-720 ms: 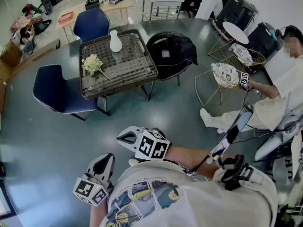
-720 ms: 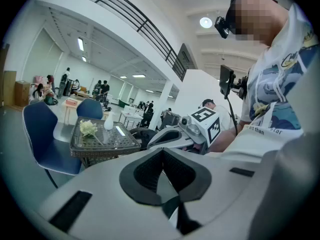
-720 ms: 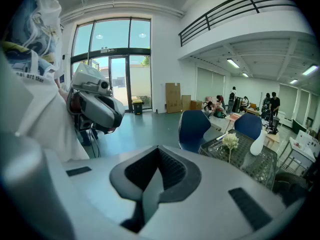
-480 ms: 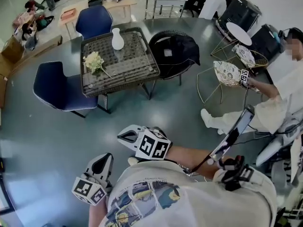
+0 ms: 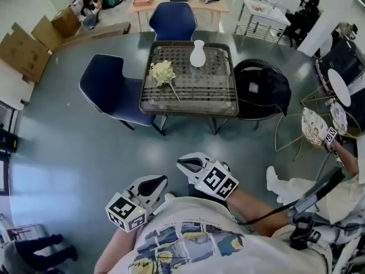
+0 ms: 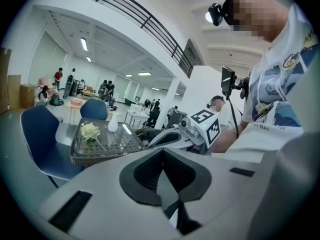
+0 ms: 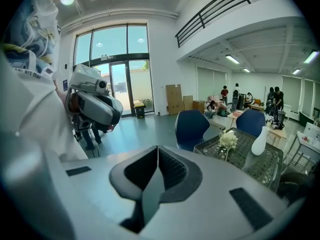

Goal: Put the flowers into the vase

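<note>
A cream flower bunch [image 5: 162, 73] lies on the wicker-topped table [image 5: 222, 99], with a white vase [image 5: 197, 54] standing behind it to the right. Both grippers are held close to my body, far from the table. My left gripper [image 5: 162, 178] and my right gripper [image 5: 181, 161] are both shut with nothing in them. The left gripper view looks past its shut jaws [image 6: 162, 151] to the flowers [image 6: 90, 131] and vase [image 6: 113, 124]. The right gripper view shows its shut jaws [image 7: 157, 149], the flowers [image 7: 228, 140] and the vase [image 7: 259, 140].
Blue chairs stand at the table's left [image 5: 114, 93] and far side [image 5: 173, 20]. A black chair [image 5: 262, 90] with dark cloth stands on its right. Gold wire chairs [image 5: 319, 124] and a seated person's foot [image 5: 274, 178] are further right. Cardboard boxes [image 5: 23, 50] line the left wall.
The head view has swung, so the table has moved from the upper left to the top middle. Both grippers stay shut near my body and sit slightly further right.
</note>
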The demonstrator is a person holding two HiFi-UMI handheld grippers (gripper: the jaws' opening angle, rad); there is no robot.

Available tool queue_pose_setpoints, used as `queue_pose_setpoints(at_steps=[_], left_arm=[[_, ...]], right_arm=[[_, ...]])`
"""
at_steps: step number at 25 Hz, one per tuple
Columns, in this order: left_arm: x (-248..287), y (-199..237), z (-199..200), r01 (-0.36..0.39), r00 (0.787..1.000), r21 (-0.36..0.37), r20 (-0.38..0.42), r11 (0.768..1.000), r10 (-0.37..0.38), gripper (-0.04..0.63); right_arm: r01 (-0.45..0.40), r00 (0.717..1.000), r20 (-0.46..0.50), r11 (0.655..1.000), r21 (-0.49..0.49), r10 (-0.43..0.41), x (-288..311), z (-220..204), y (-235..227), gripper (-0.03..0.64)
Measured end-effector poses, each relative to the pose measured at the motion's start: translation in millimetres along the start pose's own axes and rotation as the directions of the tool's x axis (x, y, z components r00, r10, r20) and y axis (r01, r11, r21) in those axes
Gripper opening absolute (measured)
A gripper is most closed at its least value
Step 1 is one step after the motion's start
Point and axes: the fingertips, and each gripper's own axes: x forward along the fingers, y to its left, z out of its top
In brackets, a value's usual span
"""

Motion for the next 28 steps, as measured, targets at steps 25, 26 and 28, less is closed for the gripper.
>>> queue_pose_setpoints(at_steps=[25,26,28], left_arm=[[102.1,208.5,95.6,0.098,0.995,0.074,-0.029,0.992,-0.096,0.009],[97.4,225.8,102.6,0.103,0.994,0.077,-0.030,0.992,-0.101,0.009],[86.1,255.5,112.8,0.110,0.994,0.085,-0.034,0.990,-0.108,0.009]], right_arm=[[0.209,0.972,-0.130,0.974,0.088,-0.197,123.5,14.1,-296.2,0.108],[0.221,0.967,-0.149,0.971,0.096,-0.205,136.9,17.7,-310.1,0.116],[0.236,0.960,-0.186,0.964,0.122,-0.212,163.6,20.5,-334.6,0.134]])
